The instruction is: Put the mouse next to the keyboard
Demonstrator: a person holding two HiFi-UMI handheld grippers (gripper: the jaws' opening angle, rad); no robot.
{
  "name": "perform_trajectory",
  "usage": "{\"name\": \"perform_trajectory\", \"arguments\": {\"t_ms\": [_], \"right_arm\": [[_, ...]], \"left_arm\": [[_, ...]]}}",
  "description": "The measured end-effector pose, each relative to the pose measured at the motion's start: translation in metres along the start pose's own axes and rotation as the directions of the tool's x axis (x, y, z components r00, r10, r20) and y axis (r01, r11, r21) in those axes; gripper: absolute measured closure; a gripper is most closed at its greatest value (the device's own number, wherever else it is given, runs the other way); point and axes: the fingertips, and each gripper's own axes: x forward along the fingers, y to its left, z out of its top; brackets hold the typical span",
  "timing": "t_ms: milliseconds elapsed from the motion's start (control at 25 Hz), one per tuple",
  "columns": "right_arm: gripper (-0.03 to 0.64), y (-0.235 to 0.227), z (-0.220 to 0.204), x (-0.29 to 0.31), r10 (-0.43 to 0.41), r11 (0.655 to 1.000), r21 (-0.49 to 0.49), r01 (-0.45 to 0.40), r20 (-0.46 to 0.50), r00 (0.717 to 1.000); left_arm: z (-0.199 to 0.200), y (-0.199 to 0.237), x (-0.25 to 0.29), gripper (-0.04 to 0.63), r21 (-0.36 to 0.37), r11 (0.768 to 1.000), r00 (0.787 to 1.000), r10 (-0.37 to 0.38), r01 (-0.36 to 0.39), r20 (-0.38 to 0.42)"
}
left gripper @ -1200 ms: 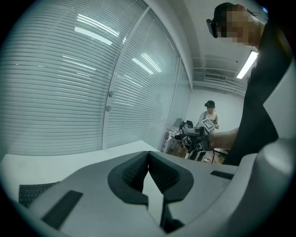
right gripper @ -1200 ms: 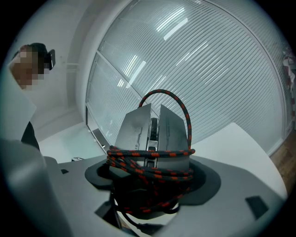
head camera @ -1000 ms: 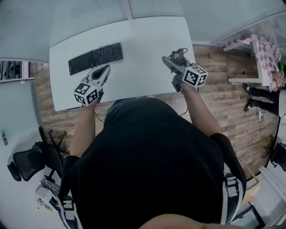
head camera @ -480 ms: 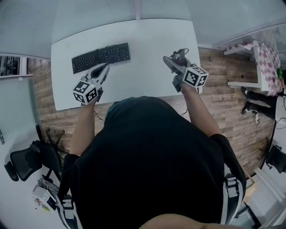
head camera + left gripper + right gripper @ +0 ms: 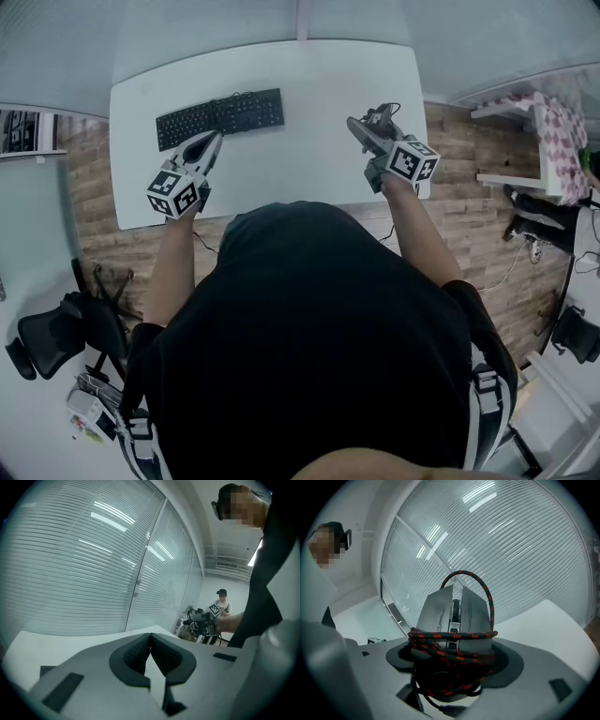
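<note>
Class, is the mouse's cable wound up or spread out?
Wound up: the braided cable loops around the mouse, which the right gripper grips.

Office, white desk (image 5: 309, 84), keyboard (image 5: 220, 114), swivel chair (image 5: 54, 336), glass partitions (image 5: 159, 583) with blinds (image 5: 70, 564)

Right gripper (image 5: 364, 129): I've carried the mouse (image 5: 379, 119) leftward, closer to the keyboard (image 5: 220, 114).
Left gripper (image 5: 212, 141): drifted left, now below the keyboard's middle.
Bench (image 5: 319, 94): sits further right in frame.

White table (image 5: 309, 84), keyboard (image 5: 220, 117) far left; left gripper (image 5: 212, 141) just beside it; right gripper (image 5: 364, 129) grips mouse (image 5: 380, 119) at right.
</note>
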Motion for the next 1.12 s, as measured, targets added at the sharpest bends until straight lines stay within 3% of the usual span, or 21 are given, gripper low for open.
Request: {"name": "perform_trajectory", "arguments": {"t_ms": [720,1120], "right_arm": [[0.229,0.017,-0.005,0.056,-0.022,0.999,-0.026,0.021,-0.035,0.999],[0.229,-0.007,-0.014,0.091,-0.088,0.995,-0.048,0.084,-0.095,0.992]], "left_arm": [[-0.014,0.049,-0.024,0.572,-0.044,0.999,1.000,0.005,-0.004,0.014],[-0.022,0.073,-0.034,0.572,-0.066,0.997,1.000,0.028,-0.028,0.007]]}}
